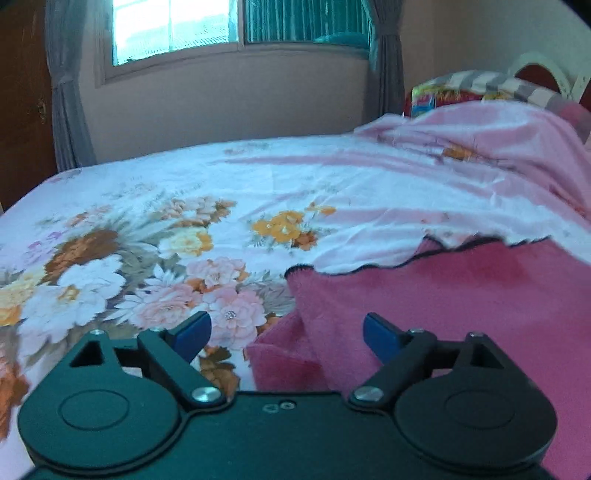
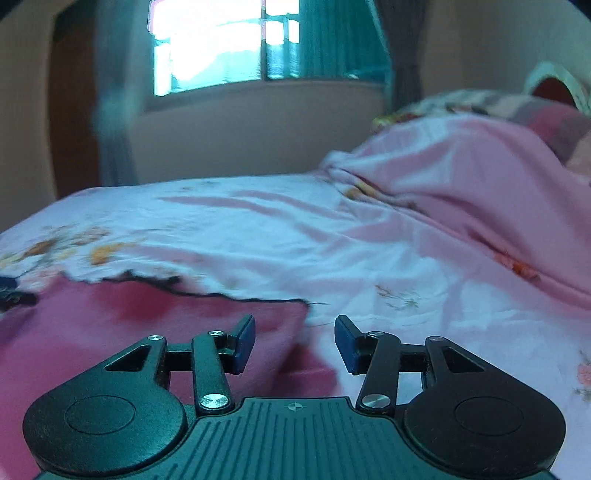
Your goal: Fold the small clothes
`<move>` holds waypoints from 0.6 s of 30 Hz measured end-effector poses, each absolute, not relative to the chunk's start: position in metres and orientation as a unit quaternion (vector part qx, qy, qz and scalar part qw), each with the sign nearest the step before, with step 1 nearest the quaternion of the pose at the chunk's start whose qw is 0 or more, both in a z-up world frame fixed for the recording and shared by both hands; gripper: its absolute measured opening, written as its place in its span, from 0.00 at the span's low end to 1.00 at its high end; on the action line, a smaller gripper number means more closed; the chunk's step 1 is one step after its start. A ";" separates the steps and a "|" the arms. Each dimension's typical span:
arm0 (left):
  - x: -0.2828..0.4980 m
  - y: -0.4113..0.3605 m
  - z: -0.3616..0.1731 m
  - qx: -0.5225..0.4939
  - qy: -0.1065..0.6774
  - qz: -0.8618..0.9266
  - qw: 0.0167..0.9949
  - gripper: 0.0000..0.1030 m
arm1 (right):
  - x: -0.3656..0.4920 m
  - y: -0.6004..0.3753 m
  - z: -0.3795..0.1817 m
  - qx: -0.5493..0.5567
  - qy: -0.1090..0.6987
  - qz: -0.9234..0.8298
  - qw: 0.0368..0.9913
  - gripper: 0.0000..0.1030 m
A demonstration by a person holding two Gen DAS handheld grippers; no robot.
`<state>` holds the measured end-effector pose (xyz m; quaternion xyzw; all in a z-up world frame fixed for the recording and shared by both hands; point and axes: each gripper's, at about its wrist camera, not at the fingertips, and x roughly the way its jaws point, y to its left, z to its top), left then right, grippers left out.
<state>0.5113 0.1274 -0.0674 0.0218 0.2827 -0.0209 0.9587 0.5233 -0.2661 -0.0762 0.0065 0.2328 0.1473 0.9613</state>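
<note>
A pink fleece cloth (image 1: 443, 295) with a dark stitched edge lies on the floral bedsheet (image 1: 147, 258). In the left wrist view its near left corner is folded up into a ridge. My left gripper (image 1: 286, 338) is open, its blue pads (image 1: 192, 334) on either side of that folded left corner, just above it. In the right wrist view the same cloth (image 2: 129, 325) fills the lower left. My right gripper (image 2: 295, 341) is open over the cloth's right corner, empty.
A pink blanket (image 2: 461, 177) is heaped at the right over pillows (image 1: 461, 88) by the headboard. The bed's far edge meets a wall with a window (image 1: 173, 29) and grey curtains. A wooden door (image 1: 22, 110) stands at the left.
</note>
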 end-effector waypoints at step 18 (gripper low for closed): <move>0.420 0.113 -0.083 -0.033 0.327 -0.068 0.942 0.81 | 0.434 -0.271 -0.103 0.050 0.277 0.149 0.948 0.54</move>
